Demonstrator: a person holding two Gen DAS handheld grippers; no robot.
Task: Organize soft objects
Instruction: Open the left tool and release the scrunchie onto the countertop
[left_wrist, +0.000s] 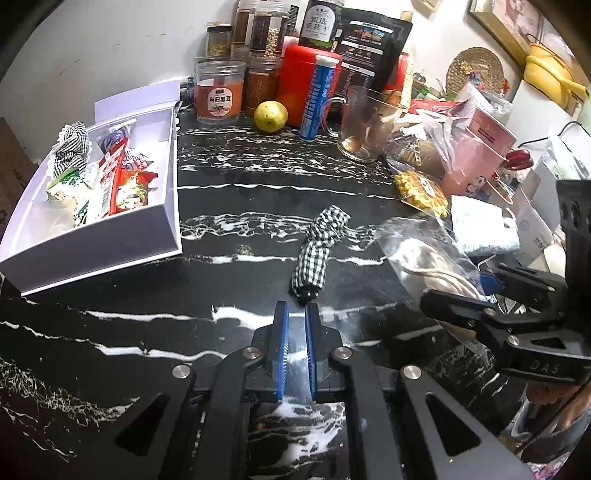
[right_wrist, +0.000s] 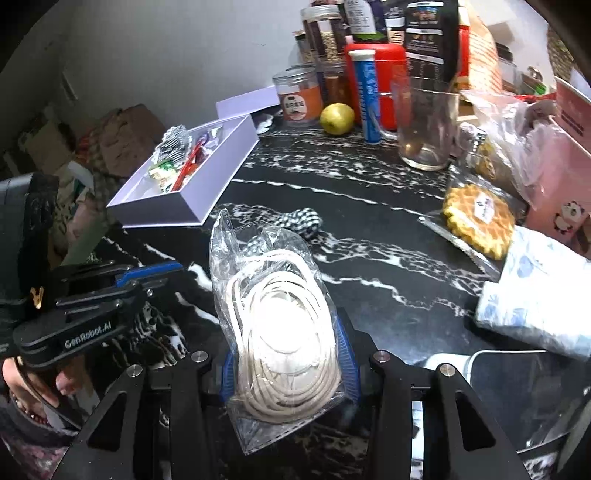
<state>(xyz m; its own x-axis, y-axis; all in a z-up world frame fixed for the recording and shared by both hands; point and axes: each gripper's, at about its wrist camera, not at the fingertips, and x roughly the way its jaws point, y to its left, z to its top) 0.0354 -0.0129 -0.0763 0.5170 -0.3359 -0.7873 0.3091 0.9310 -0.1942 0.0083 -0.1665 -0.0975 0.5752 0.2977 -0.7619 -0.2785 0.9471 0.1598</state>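
My right gripper (right_wrist: 288, 354) is shut on a clear plastic bag of coiled white cord (right_wrist: 284, 325) and holds it above the black marble counter; the bag also shows in the left wrist view (left_wrist: 424, 254). My left gripper (left_wrist: 295, 325) is nearly closed and empty, just short of a rolled black-and-white checked cloth (left_wrist: 317, 247) lying on the counter. That cloth shows behind the bag in the right wrist view (right_wrist: 301, 221). A white open box (left_wrist: 122, 236) at the left holds snack packets and a striped cloth (left_wrist: 72, 147).
Jars, a red tin (left_wrist: 303, 81), a blue tube (left_wrist: 317, 99), a lemon (left_wrist: 270, 116) and a glass mug (left_wrist: 365, 122) line the back wall. Bagged waffles (right_wrist: 478, 221), a pink box (left_wrist: 476, 147) and a folded blue-print cloth (right_wrist: 539, 295) crowd the right side.
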